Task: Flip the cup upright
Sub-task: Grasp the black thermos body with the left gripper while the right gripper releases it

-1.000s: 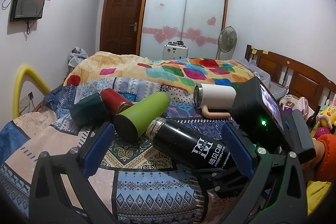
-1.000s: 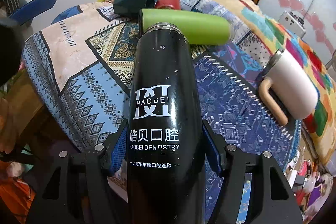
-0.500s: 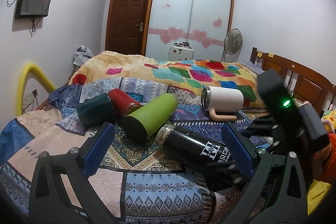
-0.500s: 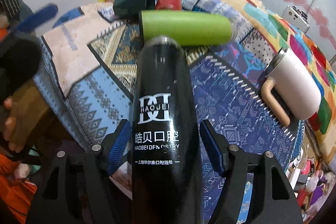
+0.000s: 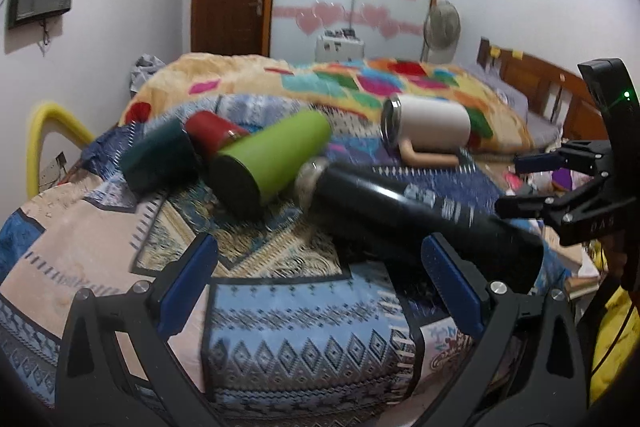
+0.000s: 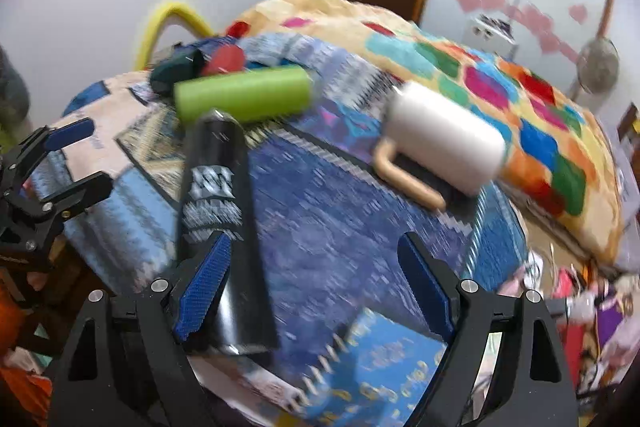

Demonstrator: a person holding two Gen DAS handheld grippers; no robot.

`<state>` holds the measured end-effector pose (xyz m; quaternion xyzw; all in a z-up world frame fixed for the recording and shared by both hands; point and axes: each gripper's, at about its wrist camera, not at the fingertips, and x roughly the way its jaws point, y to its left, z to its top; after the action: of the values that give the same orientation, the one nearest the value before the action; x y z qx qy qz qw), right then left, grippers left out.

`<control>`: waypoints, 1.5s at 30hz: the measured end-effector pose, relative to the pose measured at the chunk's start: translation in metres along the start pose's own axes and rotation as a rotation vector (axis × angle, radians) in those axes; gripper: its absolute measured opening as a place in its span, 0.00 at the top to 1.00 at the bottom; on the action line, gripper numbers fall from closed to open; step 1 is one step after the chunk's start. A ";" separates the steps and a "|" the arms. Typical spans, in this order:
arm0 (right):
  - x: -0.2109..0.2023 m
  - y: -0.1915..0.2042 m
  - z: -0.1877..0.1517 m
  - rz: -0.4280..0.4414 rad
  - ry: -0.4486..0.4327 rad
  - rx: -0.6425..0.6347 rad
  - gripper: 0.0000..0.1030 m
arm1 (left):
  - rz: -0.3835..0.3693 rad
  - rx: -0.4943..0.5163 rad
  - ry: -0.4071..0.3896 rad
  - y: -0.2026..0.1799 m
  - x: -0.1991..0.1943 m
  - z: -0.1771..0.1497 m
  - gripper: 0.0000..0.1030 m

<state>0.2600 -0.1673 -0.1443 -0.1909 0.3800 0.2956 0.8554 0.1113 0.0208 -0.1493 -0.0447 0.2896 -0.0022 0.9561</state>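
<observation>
black flask [image 6: 218, 211] lies flat on the bed [image 6: 340, 219]. right tongs [image 6: 316, 283] gape wide, gripping nothing. left tongs [image 5: 320, 283] wide open, empty.

1. Left tool [image 5: 320, 283]: black angular frame, two fingers faced with blue textured pads [image 5: 188, 283].
2. Left tool hardware: round silver screws [image 5: 497, 287] sit on the frame just behind each pad.
3. Right tool [image 6: 316, 287]: same black frame, blue cross-hatched pads [image 6: 204, 287], silver screws [image 6: 466, 285] behind the pads.
4. Right tool seen from the left wrist view: black housing [image 5: 612, 99] above its fingers, with a lit green indicator [image 5: 626, 93].
5. Markings: faint lettering on that frame, illegible.
</observation>
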 end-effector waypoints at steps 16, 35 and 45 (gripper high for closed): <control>-0.001 -0.009 -0.030 0.120 -0.024 0.032 0.19 | 0.001 0.097 0.103 -0.014 0.023 -0.001 0.00; 0.001 0.040 -0.045 0.196 -0.119 0.068 0.21 | 0.094 0.171 0.136 0.011 0.024 0.018 0.00; -0.008 0.039 -0.039 0.186 -0.216 0.177 0.20 | 0.055 0.184 0.142 0.002 0.018 0.021 0.00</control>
<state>0.2092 -0.1622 -0.1669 -0.0459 0.3262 0.3580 0.8737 0.1382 0.0243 -0.1422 0.0514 0.3565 -0.0058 0.9329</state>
